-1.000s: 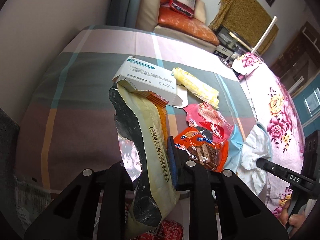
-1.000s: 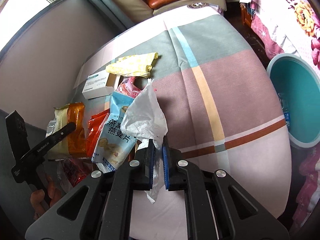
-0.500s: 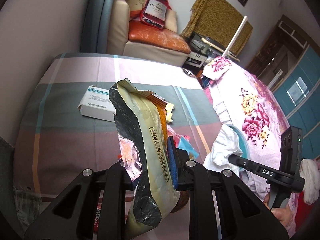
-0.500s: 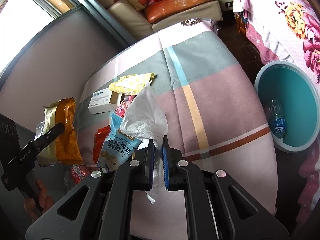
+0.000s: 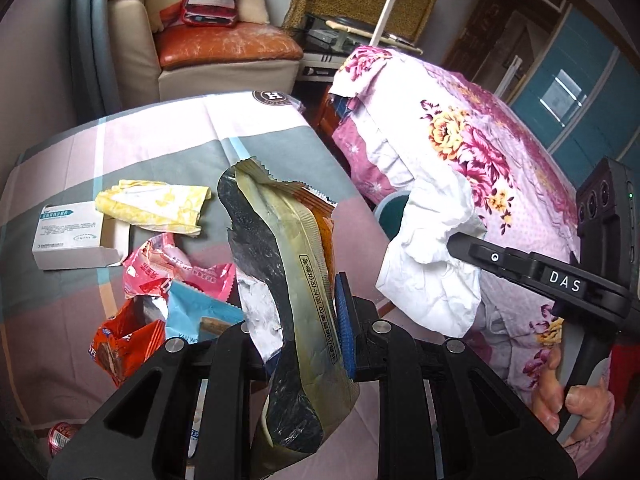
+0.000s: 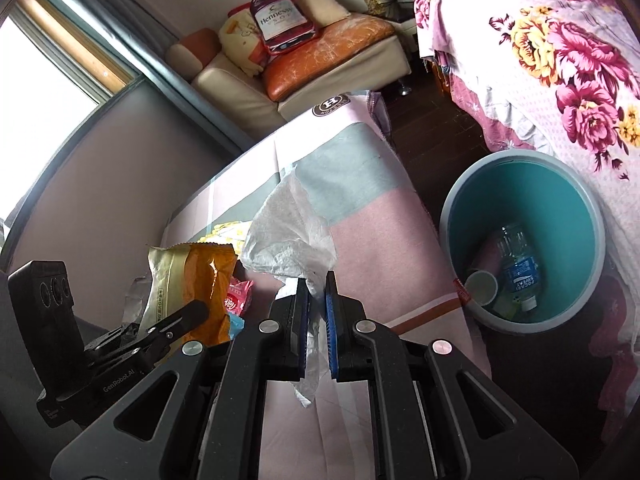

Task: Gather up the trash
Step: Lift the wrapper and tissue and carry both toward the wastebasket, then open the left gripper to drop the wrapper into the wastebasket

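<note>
Because each hand carries its own piece of trash, both grippers stand lifted off the counter [image 6: 360,216] with their loads hanging free, which keeps the pieces from dragging across the checked cloth. The left gripper [image 5: 308,320] has its fingers clamped on the middle of a long empty snack bag [image 5: 288,264], cream and orange outside and foil inside, so the bag stands upright with its torn mouth above the fingers and its tail drooping below. The right gripper [image 6: 316,312] has its fingers pinched shut on the lower neck of a crumpled white plastic bag [image 6: 288,240]; the thin film billows above the pads and a short strip trails beneath.

The teal bin [image 6: 520,184] sits on the floor between the counter's edge and the flowered bed [image 6: 560,60], already holding a water bottle [image 6: 520,272] and a paper cup [image 6: 482,286]. It is near the right gripper and ahead of it, so I judge both loads are meant for it.

More trash remains on the counter: a white carton [image 5: 68,236], a yellow wrapper [image 5: 156,204], a pink wrapper [image 5: 168,268], a light blue packet [image 5: 192,312] and an orange-red wrapper [image 5: 124,340].
</note>
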A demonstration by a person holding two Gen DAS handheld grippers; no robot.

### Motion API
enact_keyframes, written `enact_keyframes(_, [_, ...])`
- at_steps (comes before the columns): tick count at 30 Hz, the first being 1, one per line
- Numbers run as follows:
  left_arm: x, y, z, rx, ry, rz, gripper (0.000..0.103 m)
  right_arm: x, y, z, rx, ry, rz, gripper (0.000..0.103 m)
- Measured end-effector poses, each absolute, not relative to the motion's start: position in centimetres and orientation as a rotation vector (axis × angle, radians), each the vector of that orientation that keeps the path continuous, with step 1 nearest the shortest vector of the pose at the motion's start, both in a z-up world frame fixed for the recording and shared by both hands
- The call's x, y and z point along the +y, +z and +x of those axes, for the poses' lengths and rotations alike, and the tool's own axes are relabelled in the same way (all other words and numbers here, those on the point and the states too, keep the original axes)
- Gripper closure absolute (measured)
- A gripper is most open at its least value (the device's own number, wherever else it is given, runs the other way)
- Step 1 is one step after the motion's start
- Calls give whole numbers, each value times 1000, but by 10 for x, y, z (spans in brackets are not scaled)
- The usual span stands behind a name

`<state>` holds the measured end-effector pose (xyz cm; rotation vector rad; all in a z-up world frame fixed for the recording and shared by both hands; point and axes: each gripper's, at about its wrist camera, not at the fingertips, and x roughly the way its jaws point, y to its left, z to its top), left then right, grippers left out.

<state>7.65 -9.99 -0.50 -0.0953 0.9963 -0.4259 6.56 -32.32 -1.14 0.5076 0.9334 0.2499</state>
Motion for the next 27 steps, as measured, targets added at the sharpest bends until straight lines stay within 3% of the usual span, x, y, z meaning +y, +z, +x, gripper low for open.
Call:
enact_keyframes(14, [-258, -26, 119, 1050, -589, 42, 82, -460, -23, 62, 859, 32, 595, 95])
enact_keyframes(27, [-322, -62, 137, 1111, -603, 129, 82, -500, -56, 72, 903, -21, 632, 95])
